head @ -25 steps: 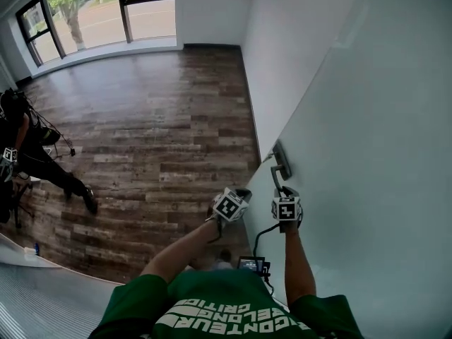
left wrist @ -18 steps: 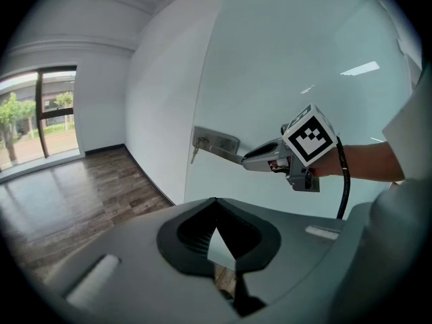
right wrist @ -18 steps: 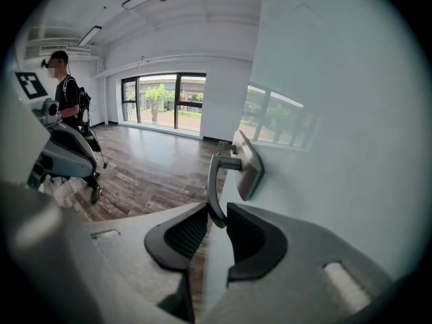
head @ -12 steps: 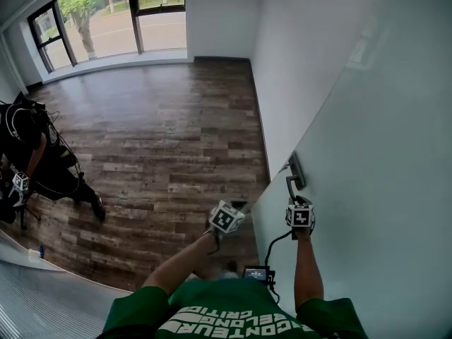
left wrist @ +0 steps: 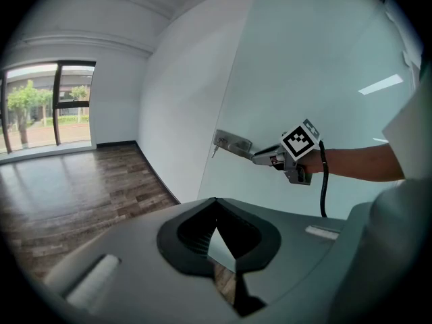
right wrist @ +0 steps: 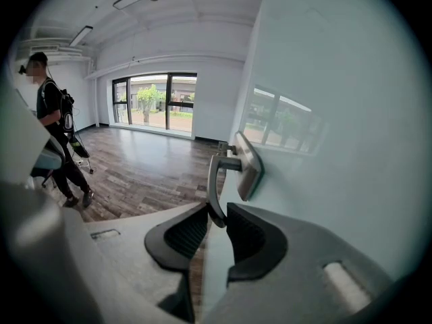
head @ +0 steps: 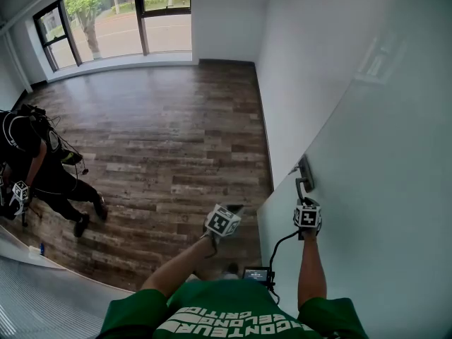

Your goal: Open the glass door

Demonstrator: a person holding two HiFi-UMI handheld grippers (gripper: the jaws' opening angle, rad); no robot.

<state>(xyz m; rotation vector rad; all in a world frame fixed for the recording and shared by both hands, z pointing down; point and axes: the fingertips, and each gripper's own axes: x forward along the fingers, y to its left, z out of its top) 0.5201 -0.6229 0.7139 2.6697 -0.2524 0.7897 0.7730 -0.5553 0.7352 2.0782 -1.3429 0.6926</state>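
The frosted glass door (head: 367, 189) fills the right of the head view, its free edge standing out over the wood floor. Its metal lever handle (head: 301, 183) hangs from a lock plate (right wrist: 248, 164). My right gripper (head: 305, 205) is shut on the lever (right wrist: 213, 184), which runs down between the two dark pads. My left gripper (head: 231, 210) hovers left of the door edge, apart from it, jaws together with nothing held. In the left gripper view my left gripper (left wrist: 216, 204) faces the door, with the right gripper (left wrist: 271, 159) on the handle (left wrist: 233, 143).
A white wall (head: 296, 69) runs back from the door to large windows (head: 113, 16). Wood floor (head: 162, 133) spreads left. A person in dark clothes (head: 39, 168) walks at the far left. A small screen (head: 256, 274) hangs at my waist.
In the head view the handle and my right gripper on it have shifted right and down with the door edge. The left gripper stays beside the edge. The person at left has stepped along.
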